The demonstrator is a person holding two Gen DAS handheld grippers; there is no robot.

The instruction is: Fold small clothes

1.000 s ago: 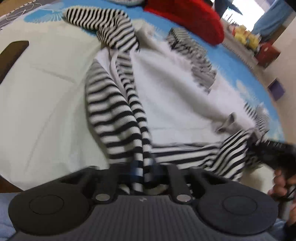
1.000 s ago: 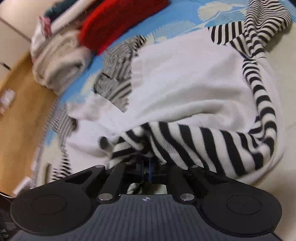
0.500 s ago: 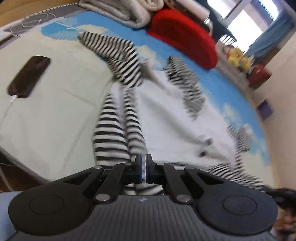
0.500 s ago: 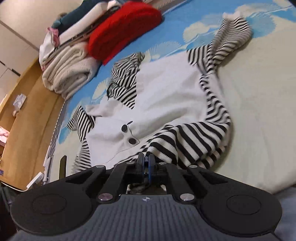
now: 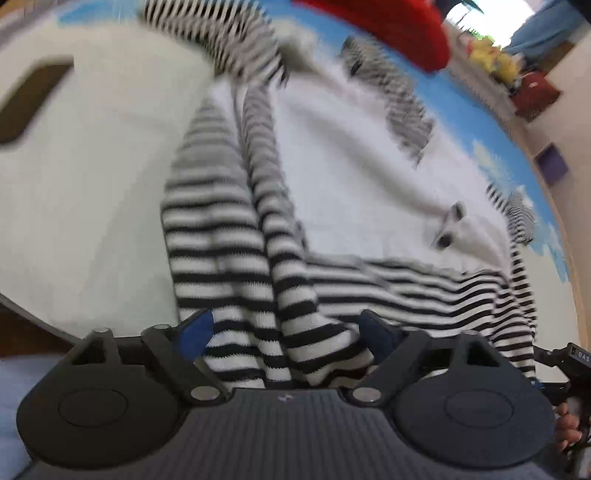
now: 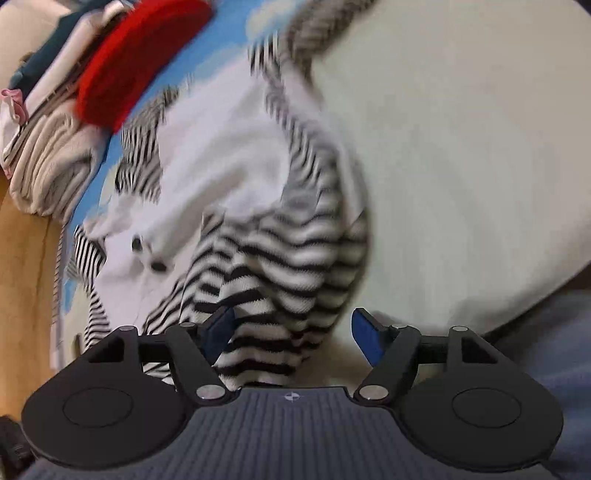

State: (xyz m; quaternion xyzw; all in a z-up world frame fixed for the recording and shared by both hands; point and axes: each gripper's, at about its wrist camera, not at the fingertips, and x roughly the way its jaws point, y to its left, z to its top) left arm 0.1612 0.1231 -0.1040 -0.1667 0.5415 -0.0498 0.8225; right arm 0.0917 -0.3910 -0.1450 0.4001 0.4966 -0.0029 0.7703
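Note:
A small white garment with black-and-white striped sleeves and hem (image 5: 354,155) lies spread on a pale cloth; it also shows in the right wrist view (image 6: 221,162). Two dark buttons (image 5: 448,229) sit on its white front. My left gripper (image 5: 286,332) is open, its blue pads either side of the striped hem (image 5: 258,314), which lies loose between them. My right gripper (image 6: 293,332) is open too, with the striped hem corner (image 6: 266,332) lying between its pads. Both views are blurred by motion.
A red folded item (image 5: 388,26) and stacked folded clothes (image 6: 48,140) lie at the far side on a blue patterned mat (image 5: 476,110). A dark phone (image 5: 29,99) lies on the pale cloth at the left. The other gripper's handle (image 5: 565,365) shows at right.
Both grippers have opened and let go of the striped hem they were shut on. The hem now lies on the pale cloth, and both cameras have dropped closer to it.

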